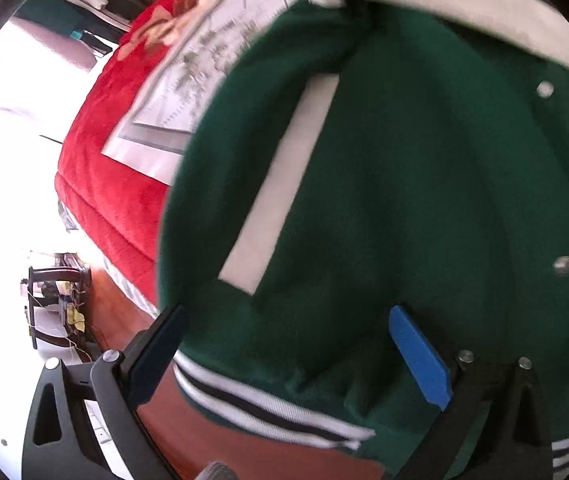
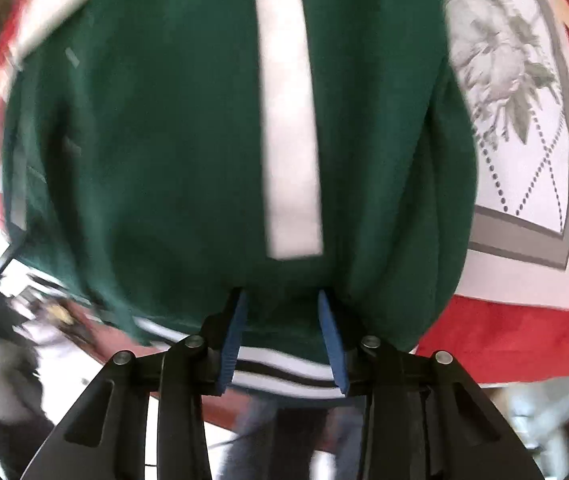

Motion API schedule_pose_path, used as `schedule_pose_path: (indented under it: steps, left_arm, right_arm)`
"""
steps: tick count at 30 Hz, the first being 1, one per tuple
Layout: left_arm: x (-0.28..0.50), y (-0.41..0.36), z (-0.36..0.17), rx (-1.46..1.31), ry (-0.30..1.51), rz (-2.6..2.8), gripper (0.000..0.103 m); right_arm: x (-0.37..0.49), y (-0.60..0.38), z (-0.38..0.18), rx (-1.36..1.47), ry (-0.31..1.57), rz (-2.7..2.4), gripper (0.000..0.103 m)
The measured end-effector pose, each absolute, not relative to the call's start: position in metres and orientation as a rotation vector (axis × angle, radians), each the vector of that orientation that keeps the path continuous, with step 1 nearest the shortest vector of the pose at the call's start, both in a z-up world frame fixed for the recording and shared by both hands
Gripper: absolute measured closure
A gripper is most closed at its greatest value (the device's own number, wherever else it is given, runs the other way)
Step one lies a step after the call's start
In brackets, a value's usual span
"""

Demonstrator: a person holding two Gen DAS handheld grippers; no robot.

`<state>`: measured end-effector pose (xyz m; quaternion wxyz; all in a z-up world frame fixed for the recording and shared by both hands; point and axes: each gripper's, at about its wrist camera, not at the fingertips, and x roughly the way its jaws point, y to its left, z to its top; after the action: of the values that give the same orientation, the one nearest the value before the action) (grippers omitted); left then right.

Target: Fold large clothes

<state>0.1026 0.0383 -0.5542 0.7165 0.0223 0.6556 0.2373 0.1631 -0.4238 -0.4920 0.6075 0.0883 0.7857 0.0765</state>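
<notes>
A dark green varsity jacket (image 1: 384, 184) with white sleeves, a white pocket strip (image 1: 280, 184) and a striped white-and-black hem (image 1: 268, 408) fills the left wrist view. My left gripper (image 1: 288, 320) stands wide open, its blue fingers either side of the hem edge. In the right wrist view the same jacket (image 2: 164, 140) hangs in front, with its pocket strip (image 2: 290, 120) upright. My right gripper (image 2: 282, 304) has its jaws partly apart with the green fabric and striped hem (image 2: 284, 372) lying between the blue pads; whether it clamps the cloth is unclear.
A red quilted bed cover (image 1: 104, 152) lies under a white floral cloth (image 1: 188, 80), also seen in the right wrist view (image 2: 516, 140). A dark wooden stand (image 1: 56, 304) stands on the floor at left. Red-brown floor (image 1: 220, 444) shows below the hem.
</notes>
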Motion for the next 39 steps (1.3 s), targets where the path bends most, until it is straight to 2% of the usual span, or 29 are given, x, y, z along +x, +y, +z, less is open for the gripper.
schedule_pose_path:
  steps: [3,5,7,11,14,18,21,23,25,27,33,39]
  left_arm:
    - [0.101,0.024,-0.537,0.036,1.413,0.514,0.000]
    - [0.105,0.006,-0.535,0.050,1.392,0.488,0.000]
    - [0.112,-0.014,-0.548,0.088,1.409,0.450,0.000]
    - [0.125,-0.035,-0.587,0.191,1.454,0.436,0.000]
    - [0.128,-0.038,-0.594,0.228,1.436,0.439,0.000]
    - [0.130,-0.046,-0.593,0.279,1.438,0.461,0.000]
    - [0.131,-0.047,-0.595,0.281,1.447,0.480,0.000]
    - [0.131,-0.051,-0.596,0.277,1.456,0.498,0.000]
    - [0.134,-0.049,-0.593,0.283,1.475,0.528,0.000]
    - [0.136,-0.057,-0.583,0.325,1.480,0.577,0.000]
    - [0.128,-0.143,-0.531,0.542,1.399,0.676,0.000]
    - [0.111,-0.280,-0.528,0.578,1.407,0.555,0.000]
  right_arm:
    - [0.166,-0.430,-0.488,0.075,1.757,0.095,0.063]
    - [0.156,-0.444,-0.516,0.045,1.815,0.062,0.063]
    - [0.159,-0.441,-0.515,0.036,1.817,0.093,0.063]
    - [0.182,-0.462,-0.480,0.195,1.777,0.061,0.062]
    - [0.213,-0.489,-0.461,0.293,1.675,0.003,0.059]
    - [0.246,-0.497,-0.489,0.290,1.679,-0.041,0.059]
    - [0.254,-0.494,-0.521,0.195,1.711,-0.034,0.054]
    - [0.259,-0.485,-0.523,0.115,1.712,-0.020,0.047]
    - [0.257,-0.454,-0.520,-0.015,1.710,0.001,0.046]
    - [0.251,-0.438,-0.515,0.008,1.735,0.067,0.046]
    - [0.253,-0.509,-0.488,0.132,1.812,0.120,0.044]
    - [0.262,-0.587,-0.476,0.172,1.841,0.067,0.043]
